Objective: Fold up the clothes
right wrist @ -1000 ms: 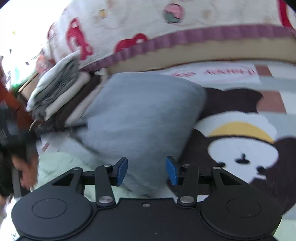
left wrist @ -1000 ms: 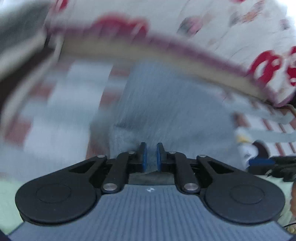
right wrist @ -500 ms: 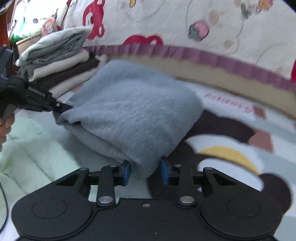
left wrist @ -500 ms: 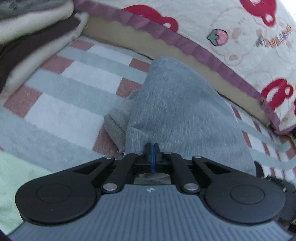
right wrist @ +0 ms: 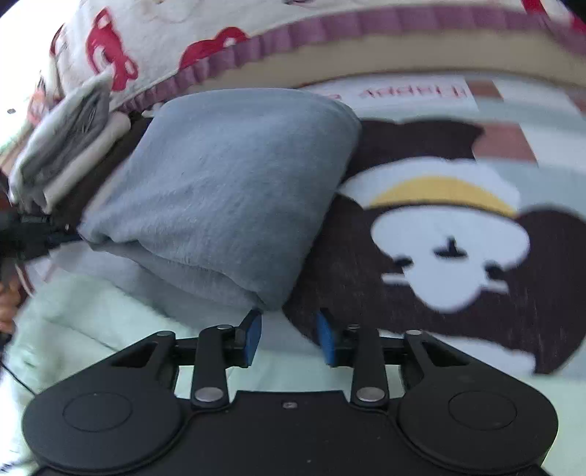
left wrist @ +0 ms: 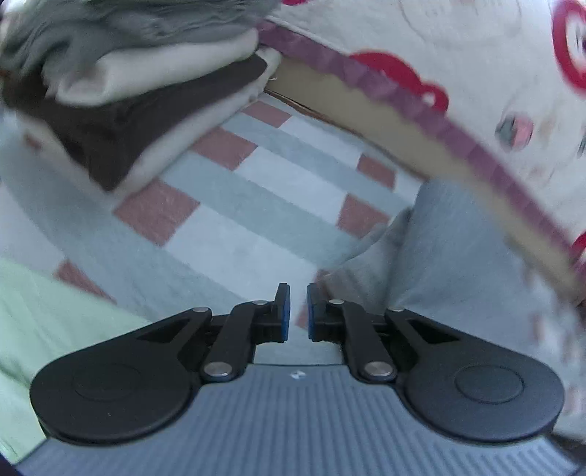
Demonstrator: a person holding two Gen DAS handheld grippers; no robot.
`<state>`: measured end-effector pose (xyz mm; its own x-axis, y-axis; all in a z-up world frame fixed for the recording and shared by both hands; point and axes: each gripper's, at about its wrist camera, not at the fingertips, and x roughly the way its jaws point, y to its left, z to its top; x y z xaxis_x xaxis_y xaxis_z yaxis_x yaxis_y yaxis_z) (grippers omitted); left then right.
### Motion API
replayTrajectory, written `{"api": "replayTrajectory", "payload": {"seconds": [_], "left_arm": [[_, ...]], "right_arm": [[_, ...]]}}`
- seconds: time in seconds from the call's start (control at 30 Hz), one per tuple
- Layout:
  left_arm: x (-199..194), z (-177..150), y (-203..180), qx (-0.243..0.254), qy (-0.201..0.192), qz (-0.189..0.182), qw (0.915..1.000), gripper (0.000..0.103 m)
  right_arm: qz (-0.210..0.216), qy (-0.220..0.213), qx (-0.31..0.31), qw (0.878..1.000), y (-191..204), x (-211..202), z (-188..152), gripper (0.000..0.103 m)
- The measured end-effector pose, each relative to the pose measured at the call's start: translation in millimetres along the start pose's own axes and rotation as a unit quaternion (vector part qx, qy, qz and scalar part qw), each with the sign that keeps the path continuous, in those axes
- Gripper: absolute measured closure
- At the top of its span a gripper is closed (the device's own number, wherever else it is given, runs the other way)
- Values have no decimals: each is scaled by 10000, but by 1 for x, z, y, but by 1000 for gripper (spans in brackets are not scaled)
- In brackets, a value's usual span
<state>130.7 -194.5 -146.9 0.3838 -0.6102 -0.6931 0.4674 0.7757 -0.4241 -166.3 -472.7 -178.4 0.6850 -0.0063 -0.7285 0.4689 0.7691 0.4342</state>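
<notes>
Scanning from the left, I had the stack of folded clothes (right wrist: 62, 146) at the far left, pressed against the quilted bed edge (right wrist: 329, 33), likely to keep finished pieces clear of the working space. Just right of it lay the grey garment (right wrist: 227, 190), folded into a thick bundle on the patterned rug (right wrist: 494, 128), its near corner just beyond my right gripper (right wrist: 289, 338), whose blue pads stood apart with nothing between them. My left gripper (left wrist: 296, 311) showed only a narrow gap, gripping nothing, the garment's edge just to its right. Pale green cloth (right wrist: 91, 329) spread near me on the left. Blur smeared the stack's layers, so I couldn't count them; the garment's underside folds were hidden, and the rug's lettering was unreadable.
</notes>
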Motion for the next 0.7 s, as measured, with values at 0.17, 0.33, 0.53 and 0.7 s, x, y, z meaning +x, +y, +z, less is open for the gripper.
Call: {"api": "replayTrajectory", "payload": {"seconds": [0.17,0.33,0.53,0.7], "left_arm": [[1,-5,-3,-702,74,-1149,9909,60],[26,-18,-14,-540,376,-1049,9923,57],[49,-32,-11,-506,509,-787,9943,42],[58,-29,-9,-427,402,-782,9952,42]], "right_arm": [[973,-411,1336,9854,-37,-22,15,42],[1666,-377,2439,9546,-59,1,29,33],[1481,-144,2448,9581,-54,42,36,25],[1710,-234,2387,9556,-52,70,56,29]]}}
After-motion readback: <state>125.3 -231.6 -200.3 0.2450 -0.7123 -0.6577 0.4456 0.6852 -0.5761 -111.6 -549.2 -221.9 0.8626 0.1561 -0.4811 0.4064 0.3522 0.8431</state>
